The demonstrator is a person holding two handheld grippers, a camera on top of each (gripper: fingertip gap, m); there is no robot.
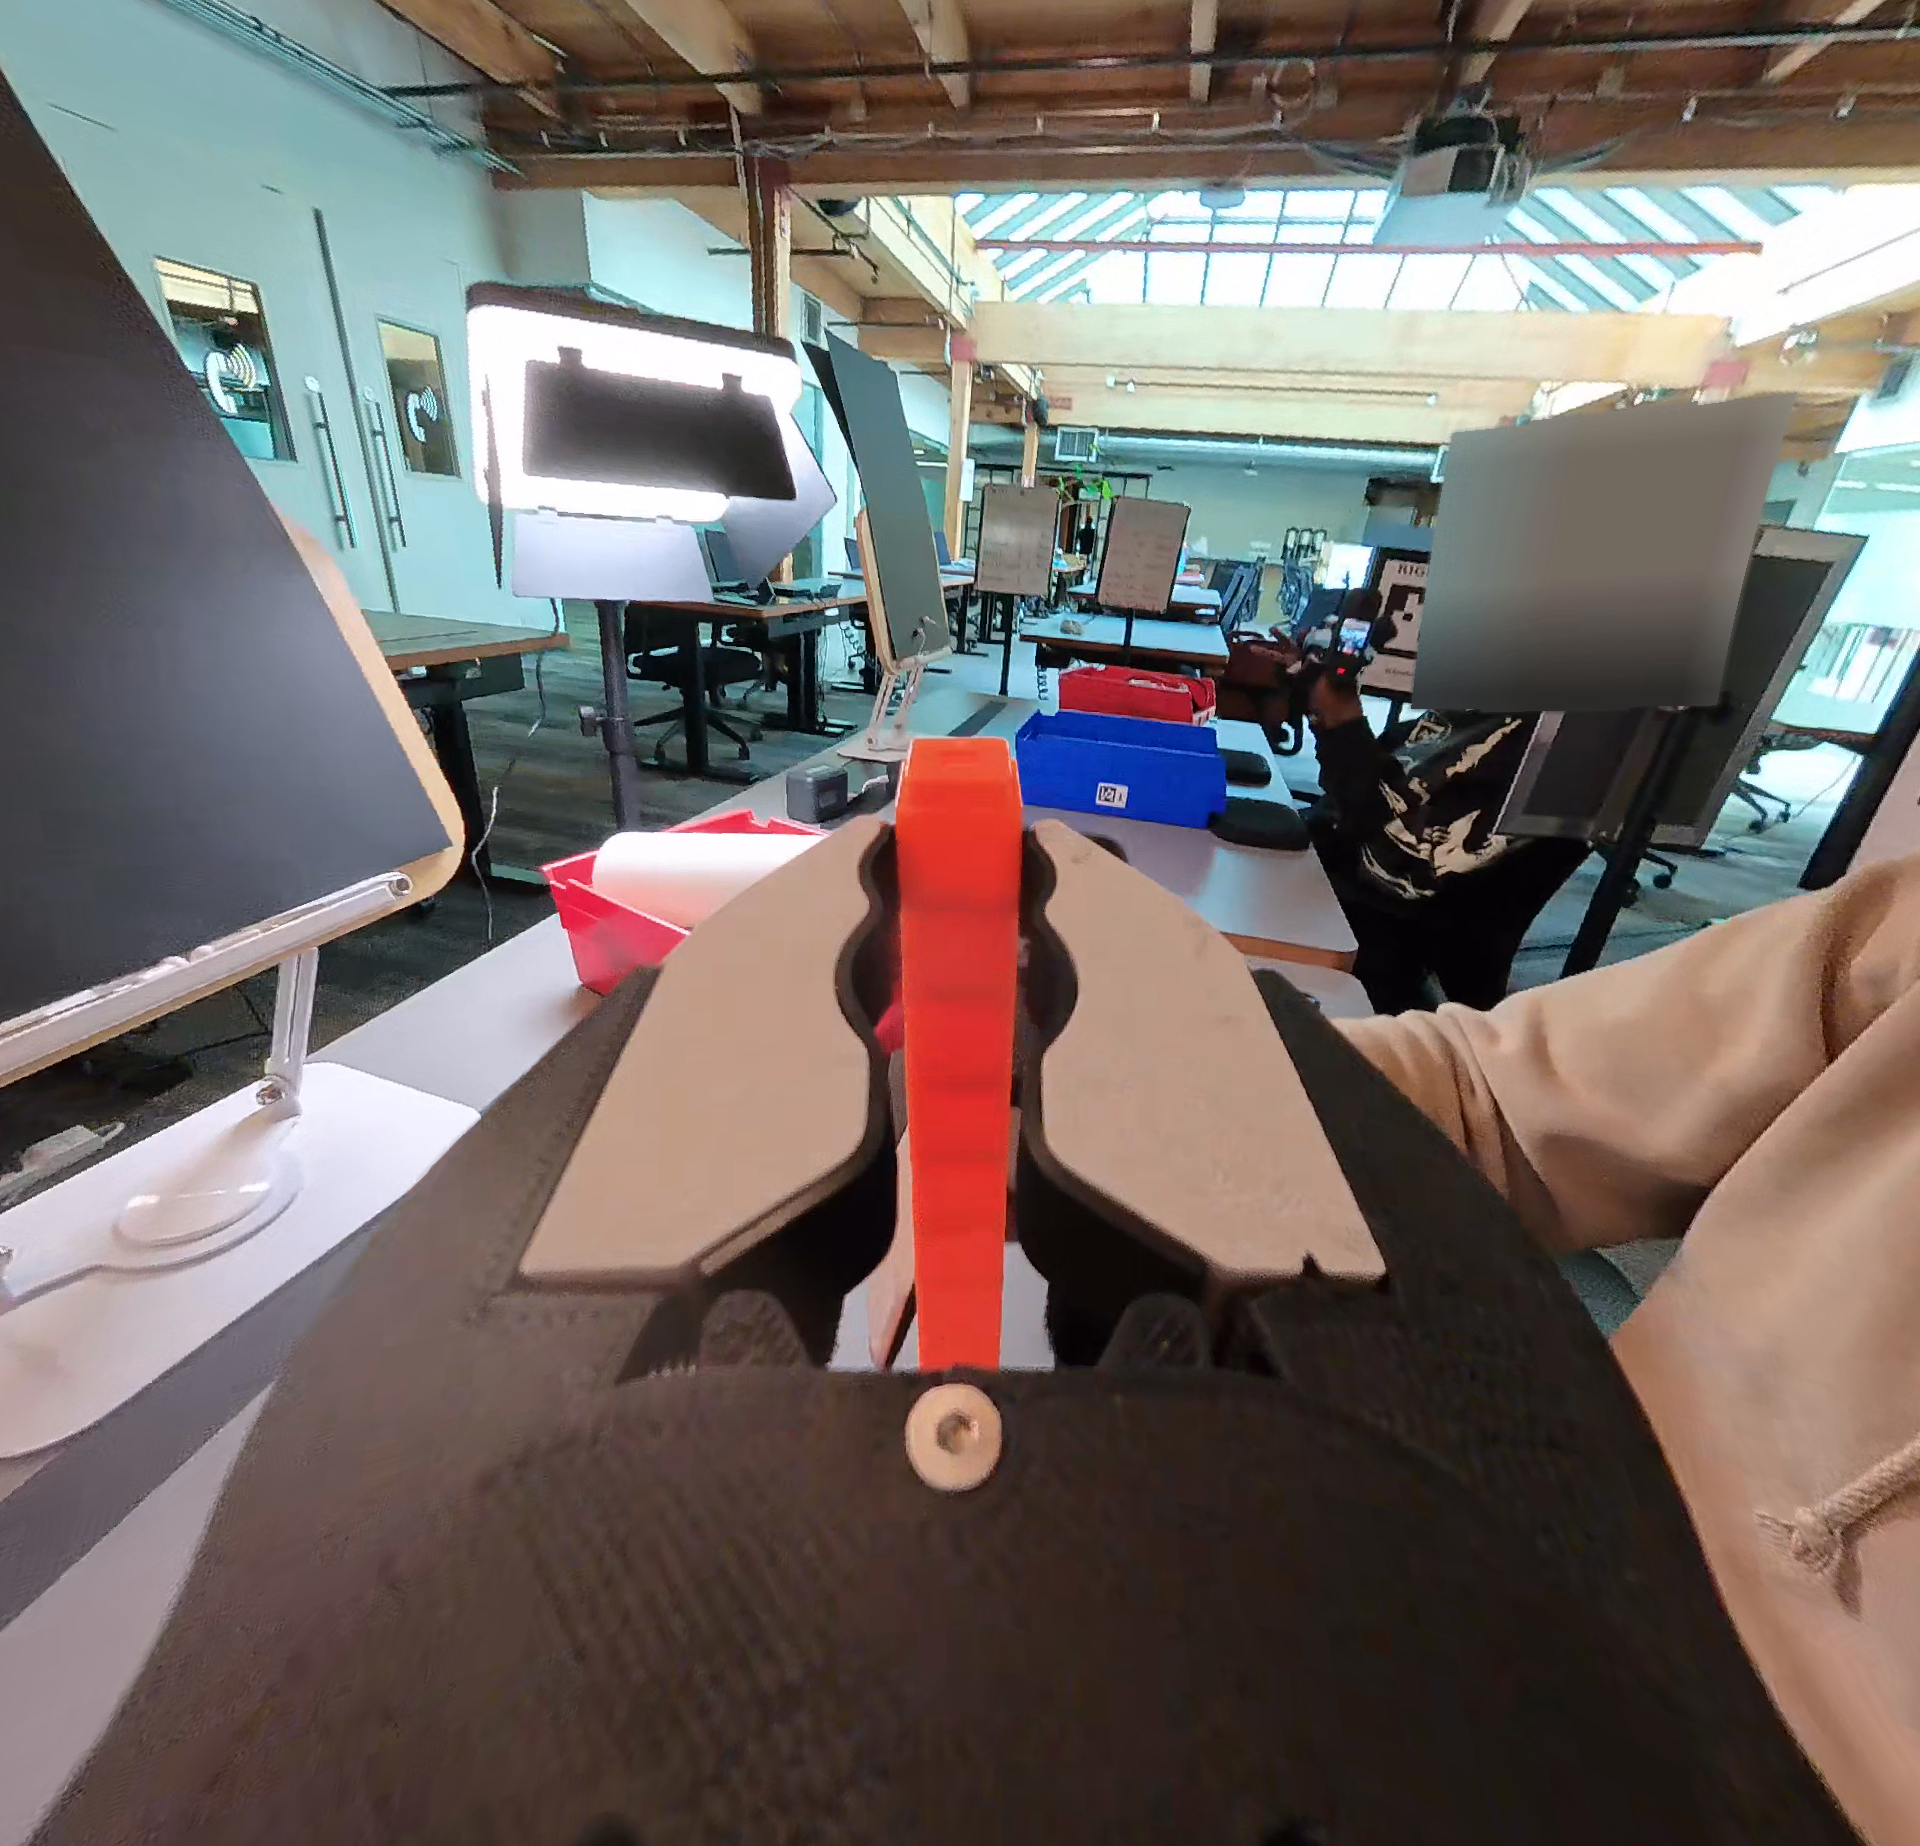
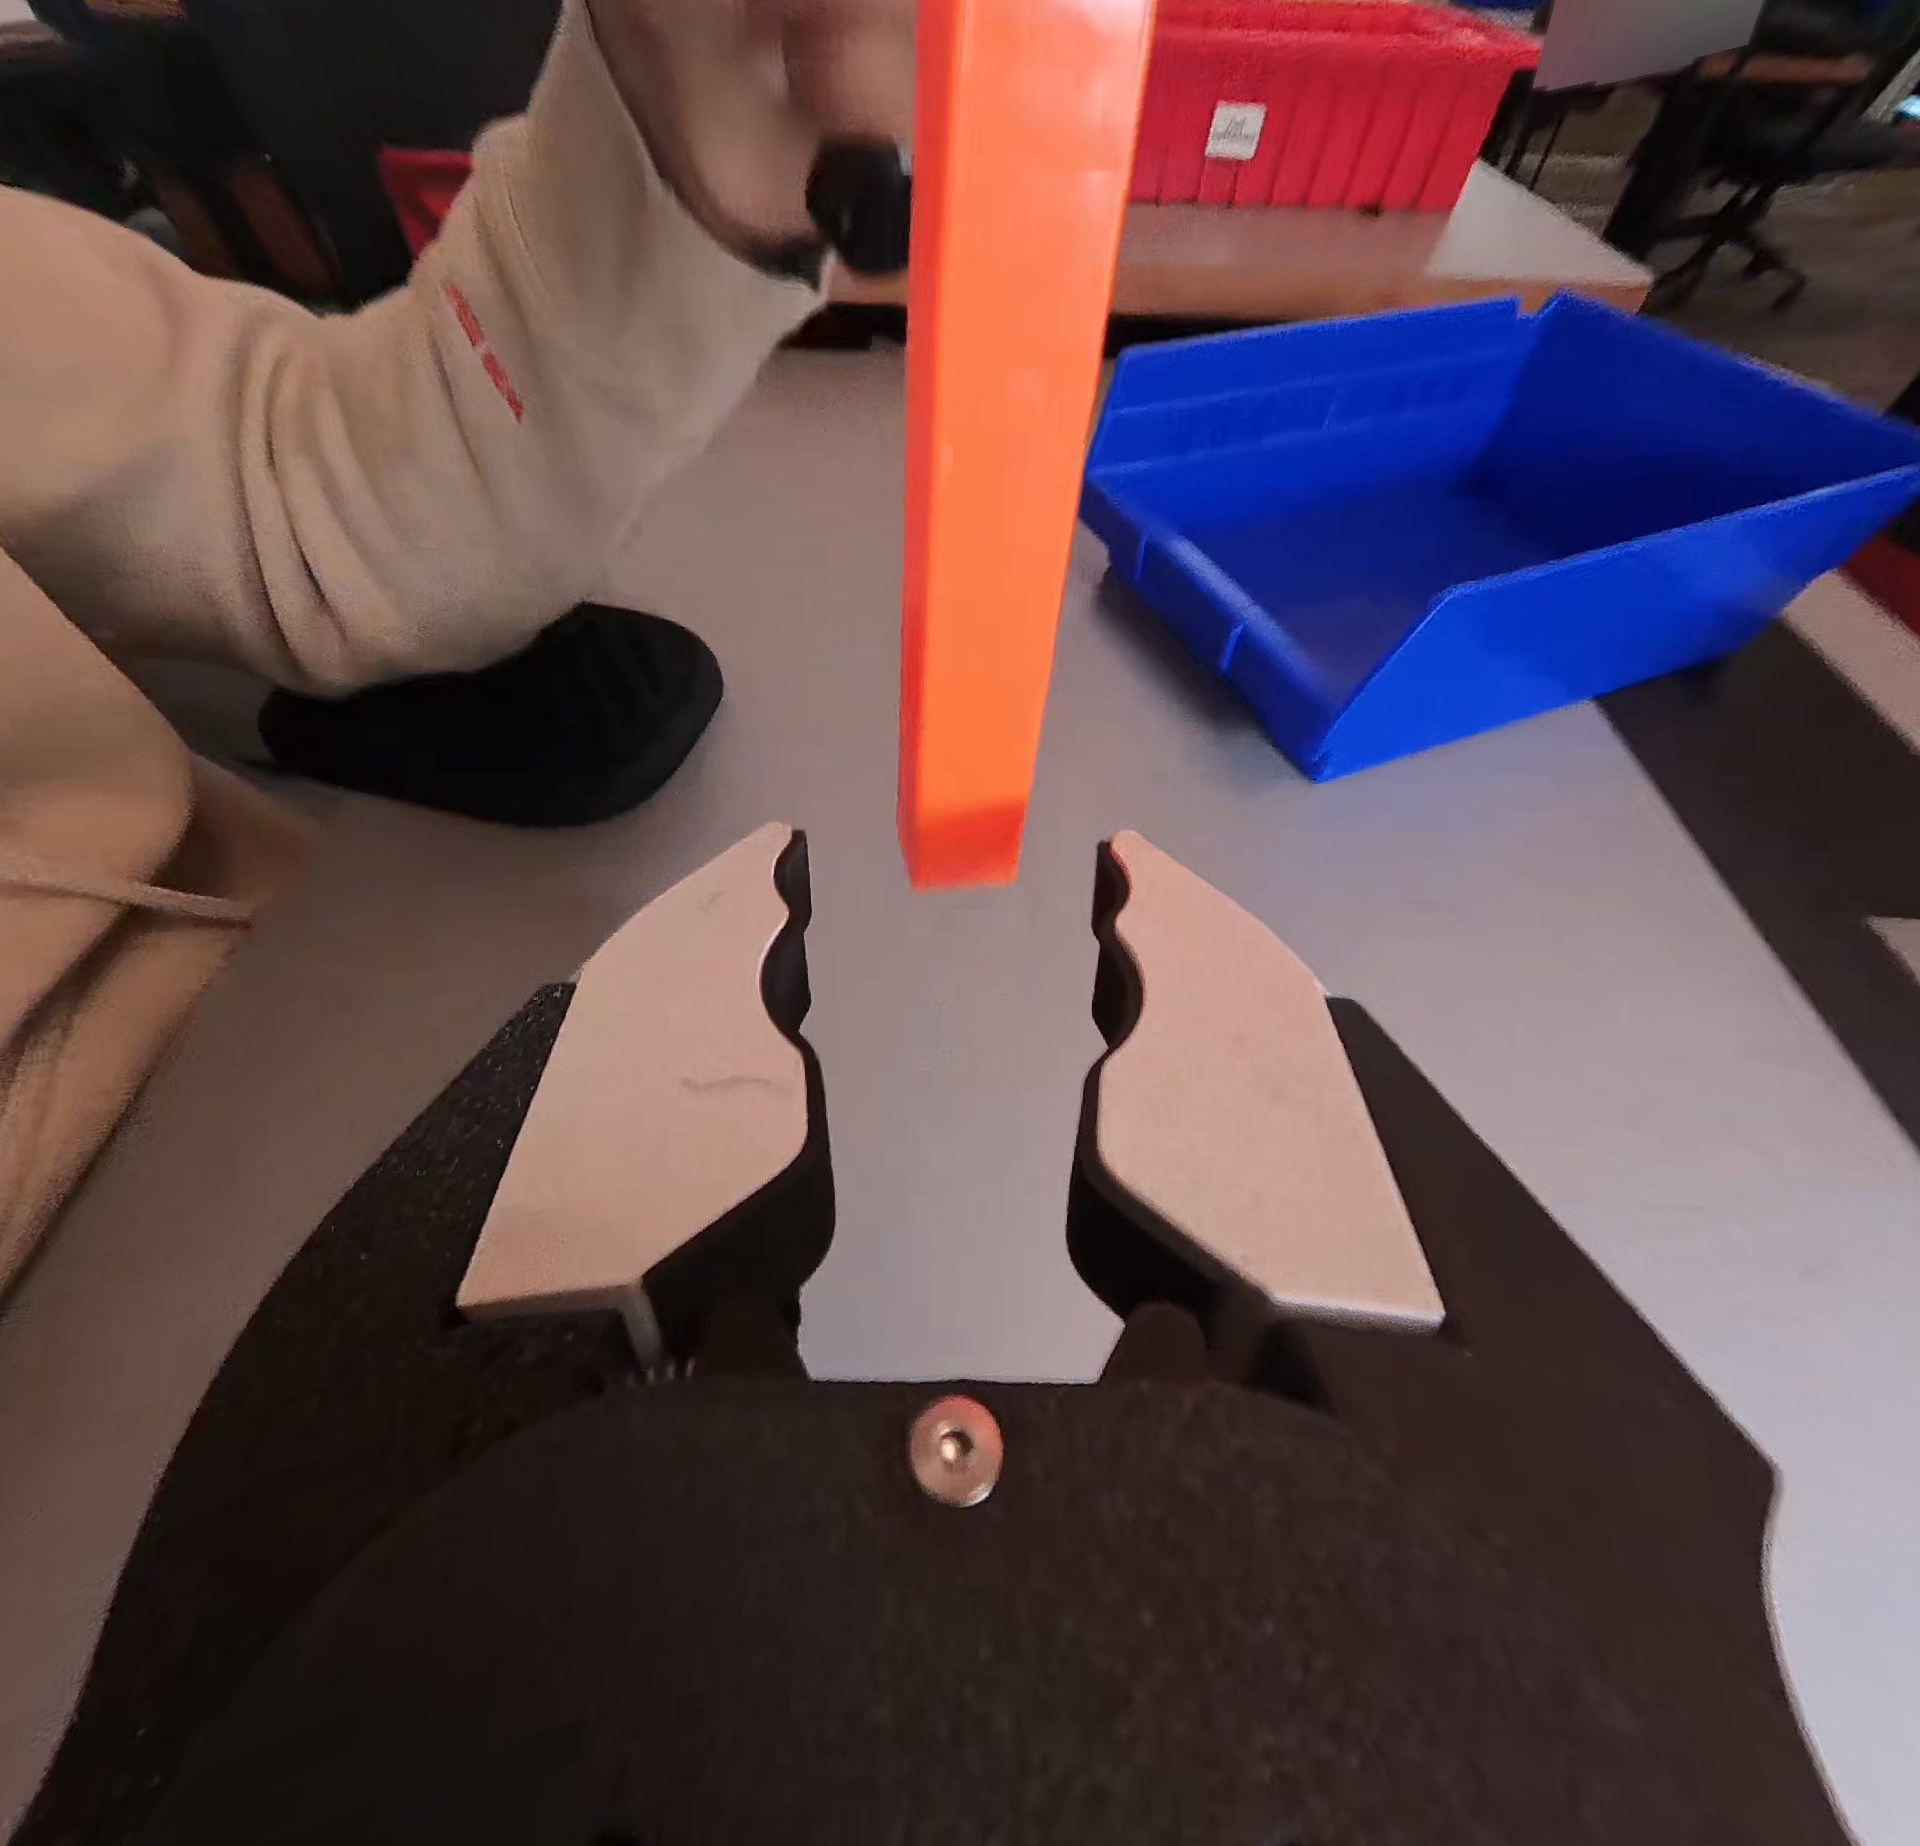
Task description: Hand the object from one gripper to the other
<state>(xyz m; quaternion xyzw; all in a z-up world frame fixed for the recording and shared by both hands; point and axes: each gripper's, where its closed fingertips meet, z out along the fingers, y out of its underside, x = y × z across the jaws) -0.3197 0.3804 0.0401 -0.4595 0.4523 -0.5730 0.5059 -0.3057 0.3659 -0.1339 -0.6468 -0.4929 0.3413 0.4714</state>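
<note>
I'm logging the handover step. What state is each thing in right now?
Left gripper: shut on the orange bar.
Orange bar: held upright between the fingers, off the table.
Right gripper: open, just short of the bar's lower end, not touching.
Blue bin: on the table, empty.

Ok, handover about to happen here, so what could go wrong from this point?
1. The right claw is open and the orange bar's lower end hangs just beyond its fingertips, not between them; closing now would likely miss or only pinch the tip.
2. The left claw clamps the orange bar lengthwise, with only a short end past its fingertips; releasing before the right claw grips could drop it onto the grey table.
</note>
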